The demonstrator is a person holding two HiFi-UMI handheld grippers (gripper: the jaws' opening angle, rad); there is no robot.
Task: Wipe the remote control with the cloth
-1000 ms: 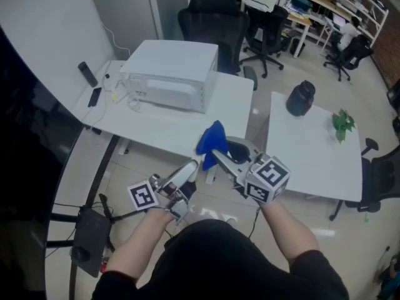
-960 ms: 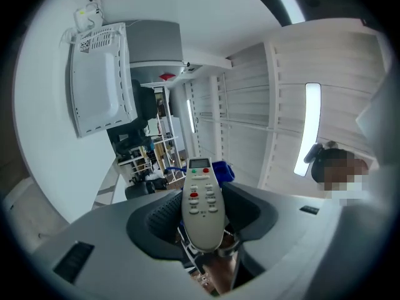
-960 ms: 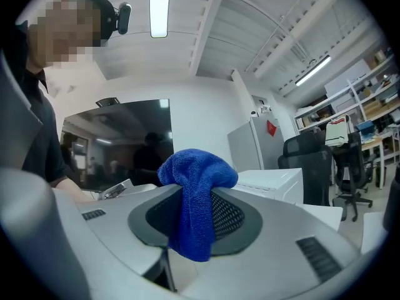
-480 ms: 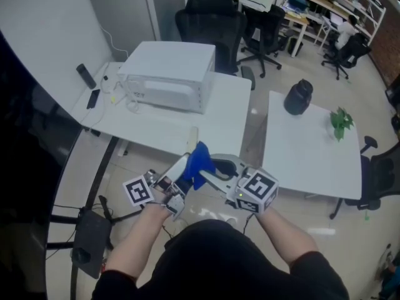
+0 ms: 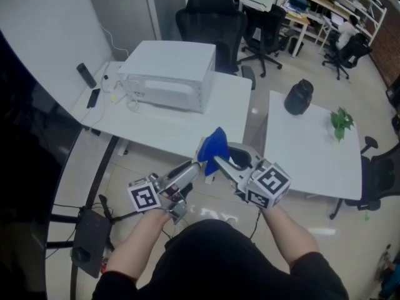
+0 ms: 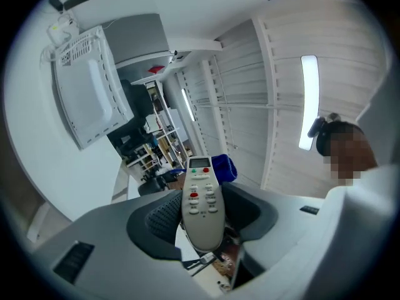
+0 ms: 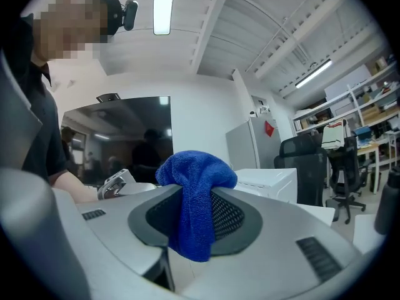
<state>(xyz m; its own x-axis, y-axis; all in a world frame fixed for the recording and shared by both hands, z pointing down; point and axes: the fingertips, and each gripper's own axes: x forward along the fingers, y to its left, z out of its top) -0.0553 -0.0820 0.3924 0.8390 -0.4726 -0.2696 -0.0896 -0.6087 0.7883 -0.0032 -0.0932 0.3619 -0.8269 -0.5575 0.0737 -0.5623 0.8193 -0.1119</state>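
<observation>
Now | left gripper (image 5: 189,168): jaws partly apart, clamped on 1 grey remote control (image 6: 201,199), buttons towards its camera | right gripper (image 5: 216,161): jaws pinching 1 blue cloth (image 5: 213,145), bunched above the pads | cloth just beside the remote's far end, contact not discernible | beyond: left white table (image 5: 165,131) with 1 white microwave (image 5: 170,74); right white table (image 5: 312,152) with 1 black jar (image 5: 299,97) and 1 green plant (image 5: 342,124)

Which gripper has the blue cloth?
The right gripper, clamped on the blue cloth; the left gripper holds the remote control instead.

Left gripper (image 5: 192,167), right gripper (image 5: 214,159) (jaws clamped).
</observation>
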